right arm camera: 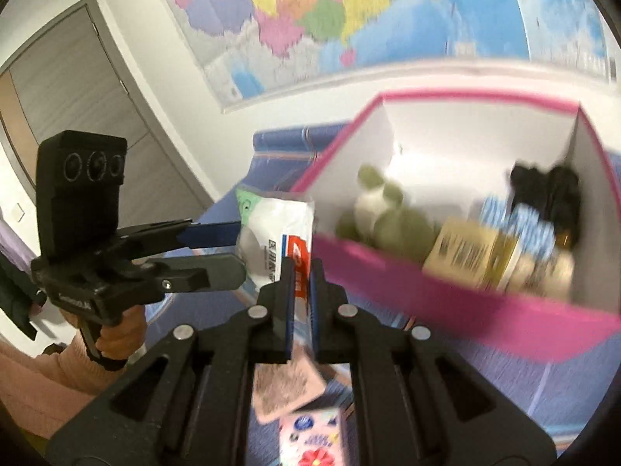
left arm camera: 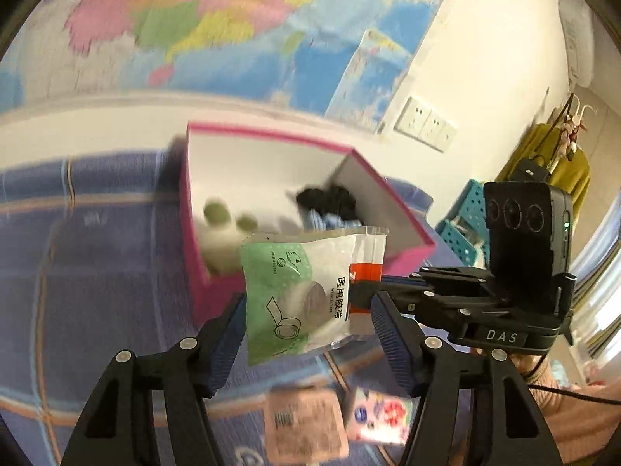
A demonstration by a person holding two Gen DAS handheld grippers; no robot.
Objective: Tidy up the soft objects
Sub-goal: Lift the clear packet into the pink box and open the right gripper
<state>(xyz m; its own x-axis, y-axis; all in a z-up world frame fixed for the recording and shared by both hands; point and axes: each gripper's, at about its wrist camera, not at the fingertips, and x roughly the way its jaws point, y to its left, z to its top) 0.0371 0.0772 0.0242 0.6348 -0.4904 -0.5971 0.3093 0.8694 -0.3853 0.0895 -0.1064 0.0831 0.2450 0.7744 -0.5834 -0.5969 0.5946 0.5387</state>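
Observation:
A green-and-white plastic packet of medical tape (left arm camera: pixel 299 291) (right arm camera: pixel 271 225) hangs in the air in front of an open pink box (left arm camera: pixel 271 134) (right arm camera: pixel 465 303). My left gripper (left arm camera: pixel 308 303) (right arm camera: pixel 240 250) spans the packet's width, a blue pad against each side edge. My right gripper (right arm camera: pixel 302 272) (left arm camera: pixel 359 291) is shut on the packet's red-striped edge. Inside the box lie a green-and-white plush toy (left arm camera: pixel 217 229) (right arm camera: pixel 380 213), a black soft item (left arm camera: pixel 330 198) (right arm camera: pixel 547 190) and blue-white packets (right arm camera: pixel 516 217).
Below the grippers a pale pink packet (left arm camera: pixel 306 423) (right arm camera: pixel 287 384) and a flowery pink packet (left arm camera: pixel 380 415) (right arm camera: pixel 310 442) lie on the blue patterned cloth (left arm camera: pixel 97 252). A yellowish carton (right arm camera: pixel 465 252) sits in the box. Teal baskets (left arm camera: pixel 465 209) stand at the right. A map covers the wall behind.

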